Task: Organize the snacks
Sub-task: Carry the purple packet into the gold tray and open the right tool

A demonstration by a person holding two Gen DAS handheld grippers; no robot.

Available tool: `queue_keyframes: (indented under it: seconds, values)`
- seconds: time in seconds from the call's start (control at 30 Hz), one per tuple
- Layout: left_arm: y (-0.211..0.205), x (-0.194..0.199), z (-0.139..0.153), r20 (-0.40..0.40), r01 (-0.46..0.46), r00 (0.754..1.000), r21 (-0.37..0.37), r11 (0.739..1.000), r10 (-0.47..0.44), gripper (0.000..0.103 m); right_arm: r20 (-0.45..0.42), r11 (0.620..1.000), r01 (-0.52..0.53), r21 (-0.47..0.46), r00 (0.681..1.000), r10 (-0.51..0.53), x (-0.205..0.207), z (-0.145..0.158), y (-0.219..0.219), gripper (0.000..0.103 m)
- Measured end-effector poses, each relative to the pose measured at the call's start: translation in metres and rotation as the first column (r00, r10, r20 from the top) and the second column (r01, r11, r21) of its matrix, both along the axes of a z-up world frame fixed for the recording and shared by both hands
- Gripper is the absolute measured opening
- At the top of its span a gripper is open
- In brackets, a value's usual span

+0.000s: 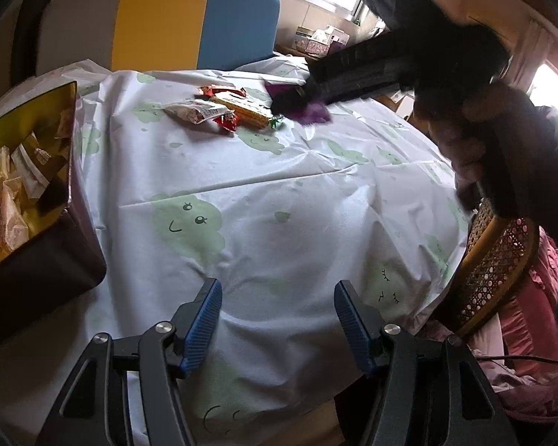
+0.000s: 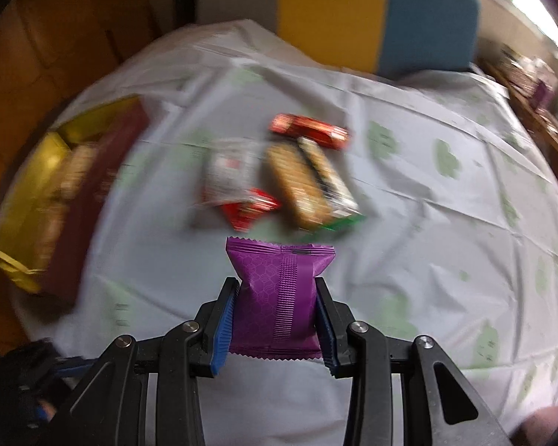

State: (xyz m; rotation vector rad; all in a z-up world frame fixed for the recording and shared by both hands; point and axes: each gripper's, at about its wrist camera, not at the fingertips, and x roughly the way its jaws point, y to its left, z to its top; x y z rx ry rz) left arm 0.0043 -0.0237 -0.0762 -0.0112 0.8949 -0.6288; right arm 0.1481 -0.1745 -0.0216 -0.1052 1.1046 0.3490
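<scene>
Pinching a purple packet (image 2: 279,297) between its blue pads (image 2: 223,330), the right gripper (image 2: 277,319) holds it clear above the tablecloth (image 2: 427,223). Just beyond lies a snack pile (image 2: 279,174), with a gold box (image 2: 37,193) of packets at the table's left edge. The left gripper (image 1: 277,319) hovers over bare cloth, its fingers apart and empty, well apart from the pile.

The snack pack (image 2: 279,293) is purple with a faint honeycomb pattern. The counter's cloth (image 1: 279,204) is white with pale green smiling clouds. At nine o'clock the box (image 1: 29,171) is gold inside, dark maroon outside. The tool's pads (image 1: 201,323) are blue.
</scene>
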Motion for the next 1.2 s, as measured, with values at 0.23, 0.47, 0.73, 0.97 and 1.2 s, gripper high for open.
queue_keyframes:
  seconds: [0.23, 0.47, 0.73, 0.97, 1.2]
  values:
    - [0.007, 0.001, 0.001, -0.01, -0.015, 1.0, -0.028, 0.999, 0.014, 0.056, 0.053, 0.938, -0.304, 0.165, 0.953, 0.299, -0.016, 0.038, 0.074, 0.039]
    - [0.01, 0.003, 0.001, -0.025, -0.015, 1.0, -0.052, 0.999, 0.014, 0.056, 0.062, 0.85, -0.489, 0.198, 0.871, 0.487, -0.026, 0.047, 0.153, 0.04]
    - [0.011, 0.004, 0.0, -0.029, -0.015, 0.999, -0.059, 0.998, 0.014, 0.056, -0.022, 0.832, -0.521, 0.193, 0.845, 0.534, -0.021, 0.023, 0.187, 0.044]
    - [0.011, 0.004, 0.0, -0.028, -0.015, 1.0, -0.055, 0.998, 0.014, 0.056, -0.025, 0.844, -0.492, 0.212, 0.861, 0.508, -0.022, 0.022, 0.173, 0.048]
    - [0.008, 0.003, -0.001, -0.023, -0.016, 1.0, -0.042, 0.999, 0.015, 0.056, 0.005, 0.899, -0.398, 0.181, 0.915, 0.404, -0.014, 0.031, 0.117, 0.048]
